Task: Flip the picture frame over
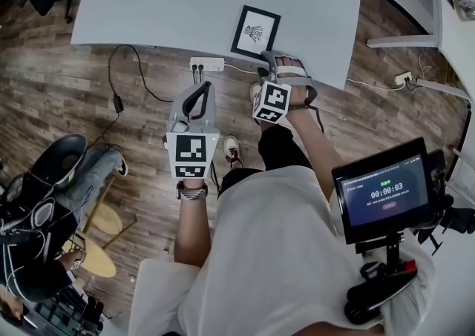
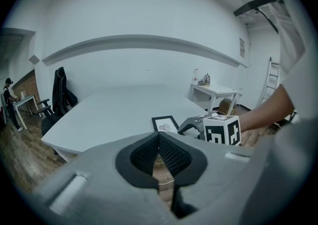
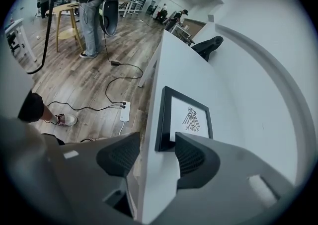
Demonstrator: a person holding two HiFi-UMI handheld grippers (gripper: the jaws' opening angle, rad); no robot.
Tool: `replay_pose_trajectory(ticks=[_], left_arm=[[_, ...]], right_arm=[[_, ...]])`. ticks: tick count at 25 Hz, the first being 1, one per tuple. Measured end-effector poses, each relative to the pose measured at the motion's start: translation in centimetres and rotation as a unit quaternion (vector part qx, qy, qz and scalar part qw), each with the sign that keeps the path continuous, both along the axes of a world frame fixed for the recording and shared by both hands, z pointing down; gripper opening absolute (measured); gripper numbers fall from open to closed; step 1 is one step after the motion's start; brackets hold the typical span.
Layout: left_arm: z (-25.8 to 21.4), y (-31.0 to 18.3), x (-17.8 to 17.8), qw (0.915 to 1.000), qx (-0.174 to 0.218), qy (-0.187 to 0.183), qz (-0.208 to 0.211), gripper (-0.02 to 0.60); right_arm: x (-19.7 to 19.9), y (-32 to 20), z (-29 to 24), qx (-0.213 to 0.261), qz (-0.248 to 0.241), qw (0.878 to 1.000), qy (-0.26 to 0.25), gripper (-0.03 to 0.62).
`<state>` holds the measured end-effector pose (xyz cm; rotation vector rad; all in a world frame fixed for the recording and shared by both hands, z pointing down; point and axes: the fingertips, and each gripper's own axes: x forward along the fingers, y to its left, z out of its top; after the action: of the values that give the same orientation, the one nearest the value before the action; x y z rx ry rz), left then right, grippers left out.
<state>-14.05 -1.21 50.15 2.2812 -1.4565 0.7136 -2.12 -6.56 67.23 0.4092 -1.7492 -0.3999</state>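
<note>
Black frame (image 1: 255,31) face-up; right gripper (image 3: 156,145) gaped near its corner (approach, nothing held); left gripper (image 2: 159,144) clenched, empty. Next: pinch edge.

Head view: from person's head, steeply down onto white table (image 1: 185,1) edge and wood floor (image 1: 67,97). Left gripper view: set back, near level across tabletop toward far wall (image 2: 149,60). Right gripper view: close, tilted down along table edge. All 3 share picture frame (image 1: 255,32).
</note>
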Motion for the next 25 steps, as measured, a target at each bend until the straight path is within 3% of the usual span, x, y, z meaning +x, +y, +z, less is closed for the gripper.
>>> replay_pose_trajectory(ticks=[11,21,25], left_arm=[[1.2,0.0,-0.3,0.9999,-0.009,-0.009,0.009,0.003],[1.3,0.1,0.0,0.9997,-0.014,-0.014,0.017,0.003],[1.4,0.2,-0.1,0.9997,-0.014,-0.009,0.015,0.003]], right_arm=[[0.5,1.8,0.6,0.012,0.002,1.0,-0.002,0.198],[0.8,-0.1,1.1,0.081,-0.02,0.996,0.004,0.219],[0.6,-0.4,0.8,0.099,-0.028,0.995,0.005,0.176]])
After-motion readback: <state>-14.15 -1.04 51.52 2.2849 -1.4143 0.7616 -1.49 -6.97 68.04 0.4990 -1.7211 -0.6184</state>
